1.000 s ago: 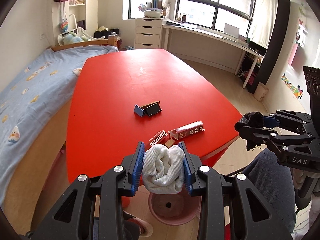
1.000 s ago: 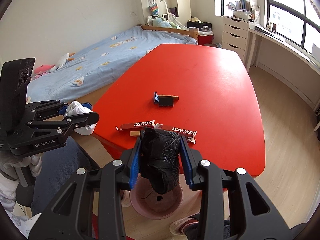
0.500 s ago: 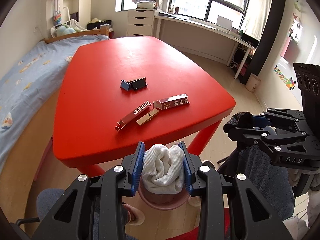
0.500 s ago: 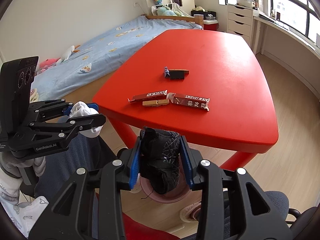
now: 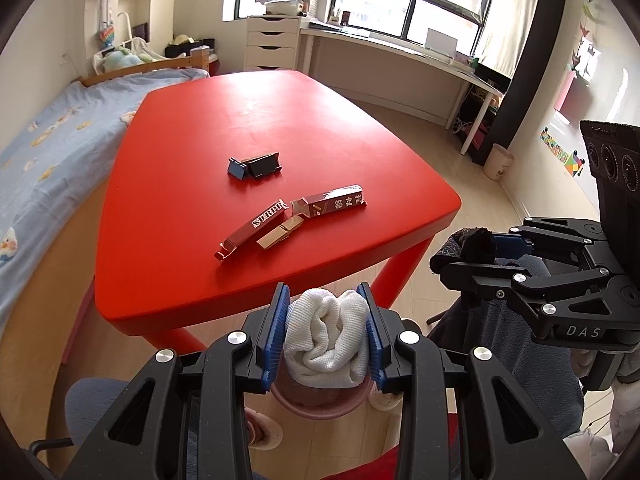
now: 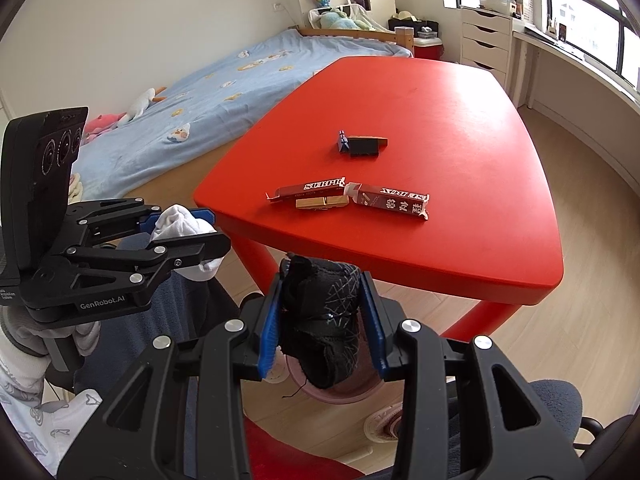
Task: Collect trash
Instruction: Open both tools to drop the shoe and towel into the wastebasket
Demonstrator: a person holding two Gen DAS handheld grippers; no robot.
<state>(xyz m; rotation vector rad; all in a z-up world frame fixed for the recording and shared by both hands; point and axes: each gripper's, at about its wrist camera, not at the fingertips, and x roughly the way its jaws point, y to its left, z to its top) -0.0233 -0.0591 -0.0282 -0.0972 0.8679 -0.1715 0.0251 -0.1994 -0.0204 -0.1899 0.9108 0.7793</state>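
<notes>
White rolled cloth (image 5: 326,336) clamped in left gripper (image 5: 325,336), black cloth (image 6: 326,320) clamped in right gripper (image 6: 323,320), both over pink bin (image 5: 320,404), near red desk (image 5: 240,128) edge.

Red table, white and black bundles, blue pads

The table (image 5: 224,128) is plain red. The cloth (image 5: 326,338) is white with a fine knit weave; the sock (image 6: 324,320) is black with thin pale crossing lines. Two wrappers (image 5: 256,226) (image 5: 330,206) are dark red with white lettering, the peg (image 5: 280,232) tan, the bin (image 6: 340,390) pink, the bed (image 6: 224,84) light blue with small duck prints.
</notes>
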